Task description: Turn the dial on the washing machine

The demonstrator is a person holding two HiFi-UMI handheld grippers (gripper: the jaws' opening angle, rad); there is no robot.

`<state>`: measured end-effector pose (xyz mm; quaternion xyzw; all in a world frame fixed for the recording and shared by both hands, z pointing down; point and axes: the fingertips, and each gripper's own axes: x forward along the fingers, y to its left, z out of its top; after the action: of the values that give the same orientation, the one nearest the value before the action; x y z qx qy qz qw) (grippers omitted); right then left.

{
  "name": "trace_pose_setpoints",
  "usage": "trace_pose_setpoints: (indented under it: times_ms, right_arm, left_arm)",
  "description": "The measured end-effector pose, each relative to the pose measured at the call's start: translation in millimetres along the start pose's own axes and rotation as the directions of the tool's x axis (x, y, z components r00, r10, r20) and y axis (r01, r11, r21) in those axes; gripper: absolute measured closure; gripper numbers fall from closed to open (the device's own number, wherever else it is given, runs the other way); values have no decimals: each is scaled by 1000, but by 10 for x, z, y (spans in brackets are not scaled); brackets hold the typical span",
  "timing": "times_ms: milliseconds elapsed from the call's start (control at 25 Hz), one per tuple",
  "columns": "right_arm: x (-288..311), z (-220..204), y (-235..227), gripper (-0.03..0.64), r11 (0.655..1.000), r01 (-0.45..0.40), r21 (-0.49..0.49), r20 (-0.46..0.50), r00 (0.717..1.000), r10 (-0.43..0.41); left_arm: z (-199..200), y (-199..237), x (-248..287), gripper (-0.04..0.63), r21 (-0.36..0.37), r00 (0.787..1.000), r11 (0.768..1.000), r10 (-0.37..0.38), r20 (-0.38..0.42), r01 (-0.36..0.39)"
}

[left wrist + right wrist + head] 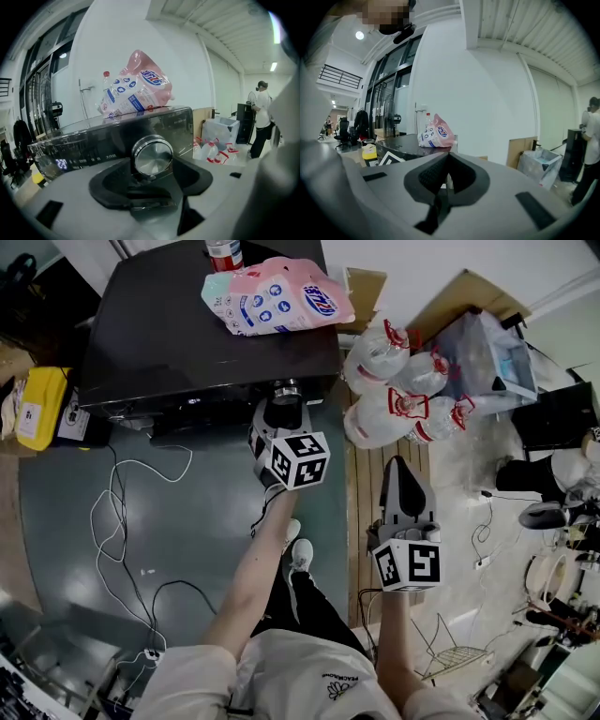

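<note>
Well to the left of the left gripper (285,401), beside the washing machine (169,329): a yellow container (37,409) on the floor. Nearer, below and left of that gripper, a loose white cable (117,512) trailing over the grey floor.

Straight ahead of the left gripper, on the machine's dark front panel: the round metal dial (152,156). Grips that dial between its jaws, one black pad (110,180) on each side, seemingly pressed to the rim, though contact on the right side is hard to confirm.

Beyond the gripper, on the machine's top: a pink and blue bag (277,294) lying on its side, with a red-capped bottle (223,253) just past it.

To the right, clear of the machine: the right gripper (447,159), jaws shut together with nothing between them, touching nothing.

Ahead and slightly right of it, on the floor: a cluster of clear water jugs (398,390) with red handles, next to a clear plastic bin (487,352).

Far right in the left gripper view: a person (260,122) standing by dark furniture.
</note>
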<state>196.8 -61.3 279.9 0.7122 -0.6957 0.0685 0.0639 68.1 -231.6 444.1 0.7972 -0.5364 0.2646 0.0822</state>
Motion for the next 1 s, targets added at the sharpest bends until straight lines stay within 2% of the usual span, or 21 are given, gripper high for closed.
trace_pose_setpoints:
  times_ms: [160, 280, 360, 520, 600, 720, 880, 1000]
  right_arm:
    - [-48, 175, 75, 614, 1000, -26, 4, 23, 999, 26]
    - [-100, 483, 194, 614, 997, -70, -22, 69, 995, 72]
    - [-151, 705, 268, 614, 995, -96, -38, 106, 989, 99]
    - [-262, 1019, 469, 614, 987, -151, -58, 169, 973, 159]
    - [-324, 1113, 591, 614, 982, -179, -65, 197, 962, 189]
    - [-433, 1212, 742, 614, 976, -204, -73, 237, 947, 215]
    - [-636, 1187, 879, 614, 974, -208, -86, 248, 943, 223]
    - [-728, 1158, 960, 614, 970, -217, -109, 242, 941, 238]
  left_arm:
    - [257, 163, -403, 325, -49, 998, 999, 2, 71, 2]
    - [726, 391, -981, 330, -58, 982, 998, -14, 191, 25]
    - [1054, 507, -1436, 393, -47, 958, 998, -26, 287, 41]
    - [1499, 651, -2339, 530, -26, 892, 999, -14, 451, 28]
    - [1604, 716, -2706, 556, -32, 865, 999, 17, 502, -1]
    - [1659, 824, -3097, 586, -56, 837, 997, 69, 543, -46]
    - [1527, 921, -3419, 595, -118, 837, 991, 114, 535, -60]
    - [1435, 964, -3523, 595, -117, 828, 991, 123, 547, -69]
